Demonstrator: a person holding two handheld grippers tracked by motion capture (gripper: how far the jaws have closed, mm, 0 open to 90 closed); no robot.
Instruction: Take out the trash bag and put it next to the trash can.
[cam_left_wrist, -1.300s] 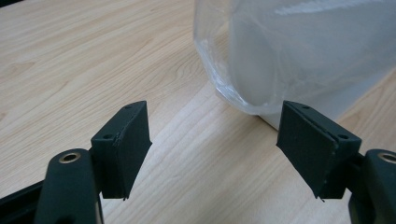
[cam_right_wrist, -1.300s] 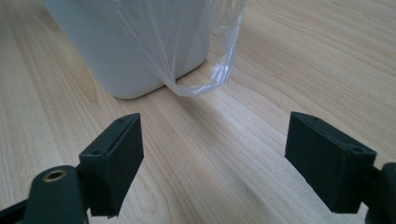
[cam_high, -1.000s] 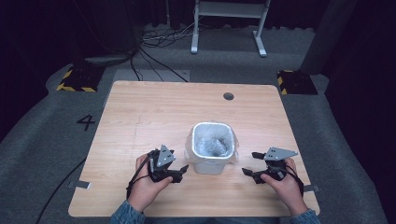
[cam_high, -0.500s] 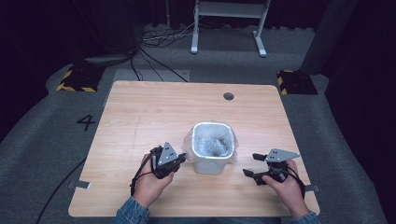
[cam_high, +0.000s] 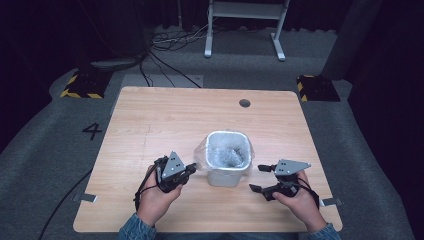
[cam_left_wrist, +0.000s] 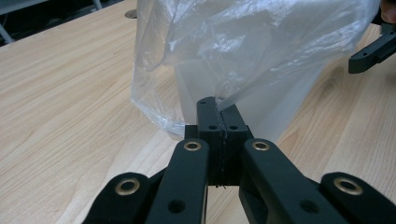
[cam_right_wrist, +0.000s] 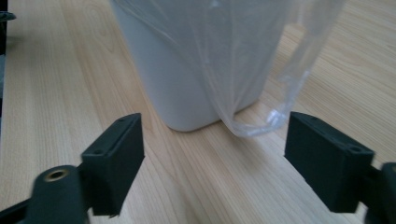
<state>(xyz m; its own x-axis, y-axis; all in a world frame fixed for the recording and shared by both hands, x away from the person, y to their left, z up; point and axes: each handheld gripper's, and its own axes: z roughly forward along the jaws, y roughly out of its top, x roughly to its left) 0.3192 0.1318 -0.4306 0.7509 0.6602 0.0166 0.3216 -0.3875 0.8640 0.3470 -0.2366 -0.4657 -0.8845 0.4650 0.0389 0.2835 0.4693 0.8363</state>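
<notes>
Seen from above: a pale wooden table (cam_high: 150, 125) with a small white bin (cam_high: 228, 167) near its front edge, lined with a clear plastic bag (cam_high: 202, 155) spilling over the rim. Left of the bin, left tongs (cam_high: 186, 171) held in a hand, jaws just closed and pressed together on a fold of bag film at the bin's left side; in the left gripper view, the film (cam_left_wrist: 243, 56) stretched up from the pinched pads. Right of the bin, right tongs (cam_high: 260, 178) held level, jaws spread wide with nothing between them, near the bin but apart from it. In the right gripper view, a loose hanging corner of bag (cam_right_wrist: 261, 116) straight ahead, between the open jaws and beyond their tips. Likely next: closing on that corner, with the bin upright between both hands.
</notes>
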